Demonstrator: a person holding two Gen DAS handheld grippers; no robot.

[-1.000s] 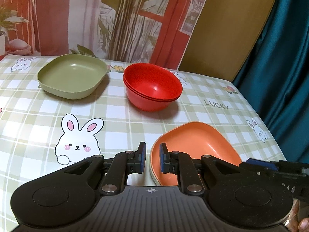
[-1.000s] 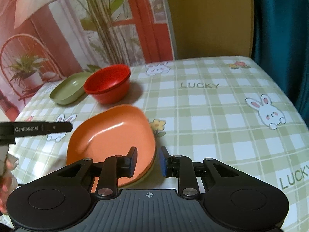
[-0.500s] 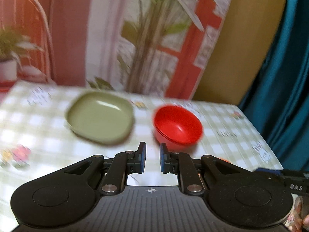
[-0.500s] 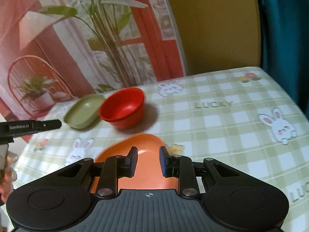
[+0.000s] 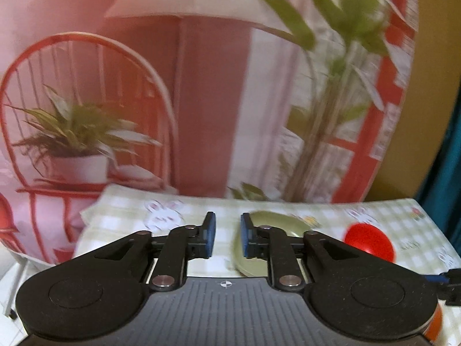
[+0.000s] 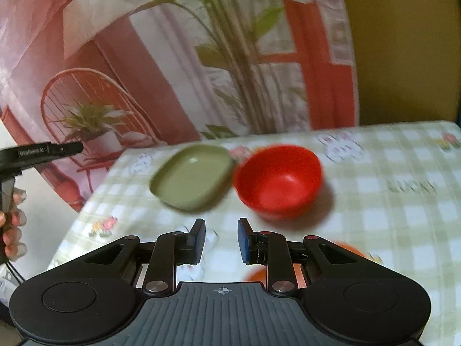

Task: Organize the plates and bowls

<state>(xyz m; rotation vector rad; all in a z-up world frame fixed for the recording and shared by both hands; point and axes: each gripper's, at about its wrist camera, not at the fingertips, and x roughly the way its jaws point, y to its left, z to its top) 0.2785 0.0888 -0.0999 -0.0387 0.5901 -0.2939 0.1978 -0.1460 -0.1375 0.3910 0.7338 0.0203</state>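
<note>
Left tongs: being opened, nothing being held between them. Right tongs: being kept slightly apart, empty. Green plate and red bowl: being carried side by side on the far surface.

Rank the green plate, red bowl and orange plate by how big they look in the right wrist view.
1. Green plate and red bowl: alike, motion-blurred, no ranking.
2. Orange plate: smallest showing, though mostly hidden behind the hand-held gripper.

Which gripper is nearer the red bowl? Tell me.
Probably right. The right gripper hangs just short of the red bowl. The left gripper, jaws opening and empty, sits farther left, beyond the green plate.
</note>
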